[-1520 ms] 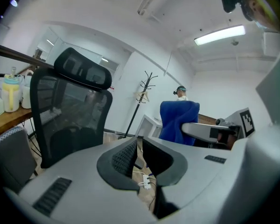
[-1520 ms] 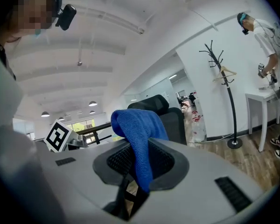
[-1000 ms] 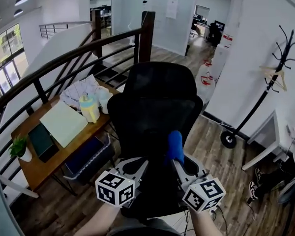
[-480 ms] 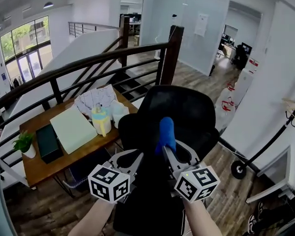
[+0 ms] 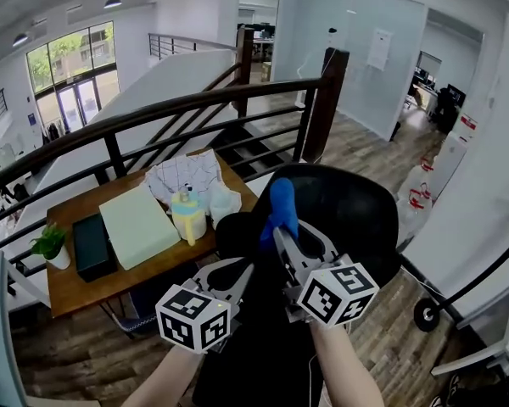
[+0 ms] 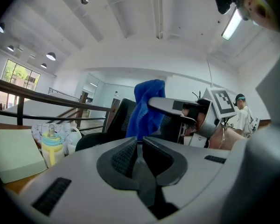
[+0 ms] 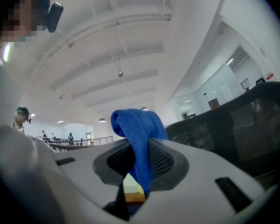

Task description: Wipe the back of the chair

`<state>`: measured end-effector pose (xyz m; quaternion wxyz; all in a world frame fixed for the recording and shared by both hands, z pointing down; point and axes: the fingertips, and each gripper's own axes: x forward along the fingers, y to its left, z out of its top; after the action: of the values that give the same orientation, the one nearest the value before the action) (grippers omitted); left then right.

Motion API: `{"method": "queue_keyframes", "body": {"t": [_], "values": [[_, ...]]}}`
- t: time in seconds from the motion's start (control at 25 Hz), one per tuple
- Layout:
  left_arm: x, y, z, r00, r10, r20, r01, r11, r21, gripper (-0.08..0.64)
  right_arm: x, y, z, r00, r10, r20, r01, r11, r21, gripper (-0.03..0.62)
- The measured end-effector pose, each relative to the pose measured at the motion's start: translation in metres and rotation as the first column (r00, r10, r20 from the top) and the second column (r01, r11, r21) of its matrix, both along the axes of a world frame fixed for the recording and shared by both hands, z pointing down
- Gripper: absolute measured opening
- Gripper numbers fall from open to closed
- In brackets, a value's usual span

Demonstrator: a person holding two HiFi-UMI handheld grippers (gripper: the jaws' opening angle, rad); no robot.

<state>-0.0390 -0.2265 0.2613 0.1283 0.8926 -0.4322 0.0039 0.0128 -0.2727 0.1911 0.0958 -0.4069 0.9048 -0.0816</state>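
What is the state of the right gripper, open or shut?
Shut on the blue cloth. The right gripper presses its jaws against the cloth from both sides.

Wooden desk (image 5: 75,293) stands below a dark handrail (image 5: 153,111). On it: pale green pad (image 5: 138,225), lying flat; dark green case (image 5: 91,246) just left of the pad; small potted plant (image 5: 50,246) at the left end; yellow bottle (image 5: 189,217) with teal collar beside a white cup (image 5: 225,202); patterned white sheet (image 5: 187,176) behind them. Staircase (image 5: 237,147) descends beyond the rail
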Motion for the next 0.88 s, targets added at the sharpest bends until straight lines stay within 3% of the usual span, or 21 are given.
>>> {"method": "queue_keyframes", "body": {"t": [0.36, 0.88], "values": [[0.005, -0.016, 0.011, 0.999, -0.033, 0.001, 0.033, 0.999, -0.03, 0.046, -0.003, -0.04, 0.013, 1.0, -0.027, -0.013, 0.027, 0.999, -0.036, 0.084], [0.024, -0.036, 0.014, 0.999, -0.04, -0.008, 0.04, 0.999, -0.033, 0.046, 0.049, -0.066, 0.034, 0.986, 0.127, -0.106, -0.133, 0.99, -0.052, 0.084]]}}
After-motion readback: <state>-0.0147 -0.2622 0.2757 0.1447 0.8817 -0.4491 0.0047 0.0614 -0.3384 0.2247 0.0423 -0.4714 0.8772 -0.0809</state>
